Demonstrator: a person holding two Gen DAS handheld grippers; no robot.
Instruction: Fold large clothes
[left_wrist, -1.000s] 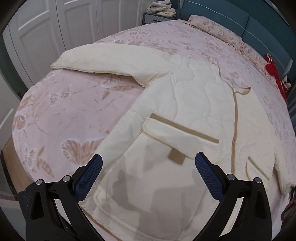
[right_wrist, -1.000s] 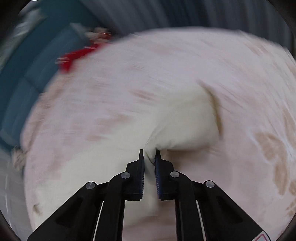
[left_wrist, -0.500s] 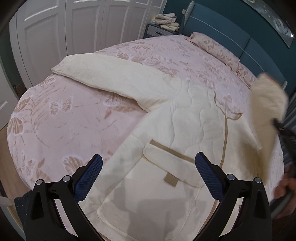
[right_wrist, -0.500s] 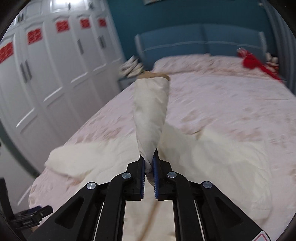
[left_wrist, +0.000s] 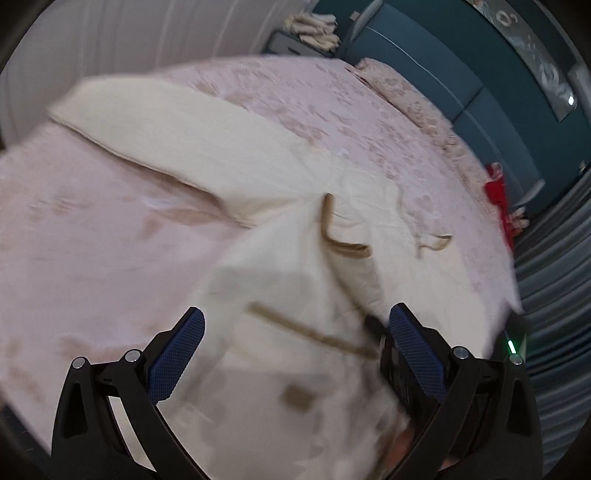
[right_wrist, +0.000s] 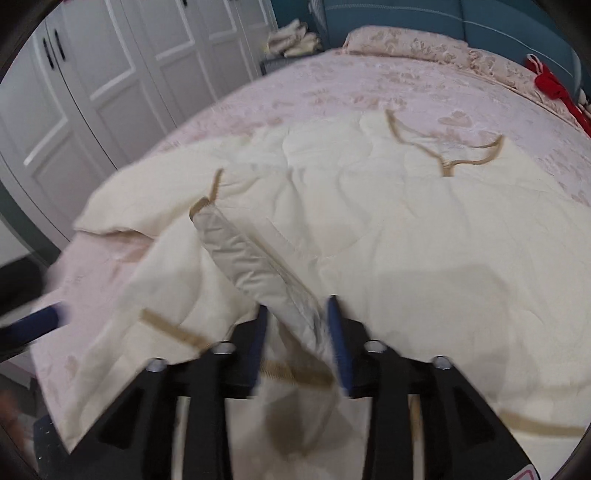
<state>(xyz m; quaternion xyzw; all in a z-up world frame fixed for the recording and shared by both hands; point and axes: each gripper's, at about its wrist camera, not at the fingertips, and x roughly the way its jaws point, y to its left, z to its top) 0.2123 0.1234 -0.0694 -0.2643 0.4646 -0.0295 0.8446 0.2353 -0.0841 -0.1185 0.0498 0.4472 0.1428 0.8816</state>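
Note:
A large cream quilted jacket (left_wrist: 332, 258) with tan trim lies spread on the pink bed; it also shows in the right wrist view (right_wrist: 388, 221). One sleeve (left_wrist: 177, 136) stretches out to the far left. The other sleeve (right_wrist: 255, 266) is folded across the jacket's front, its tan cuff (right_wrist: 201, 205) pointing left. My right gripper (right_wrist: 299, 339) has its jaws parted, and the sleeve's near end lies loose between them. My left gripper (left_wrist: 291, 350) is open and empty, low over the jacket's pocket (left_wrist: 314, 336).
The pink butterfly-print bed (left_wrist: 92, 240) fills both views. White wardrobe doors (right_wrist: 110, 74) stand on the left. A teal headboard (left_wrist: 461, 85), pillows (right_wrist: 406, 40), a red item (left_wrist: 498, 192) and a nightstand with folded cloths (right_wrist: 291, 40) are at the far end.
My right gripper has carried the sleeve down across the jacket's front and parted its jaws. The left gripper has swung a little and stays open.

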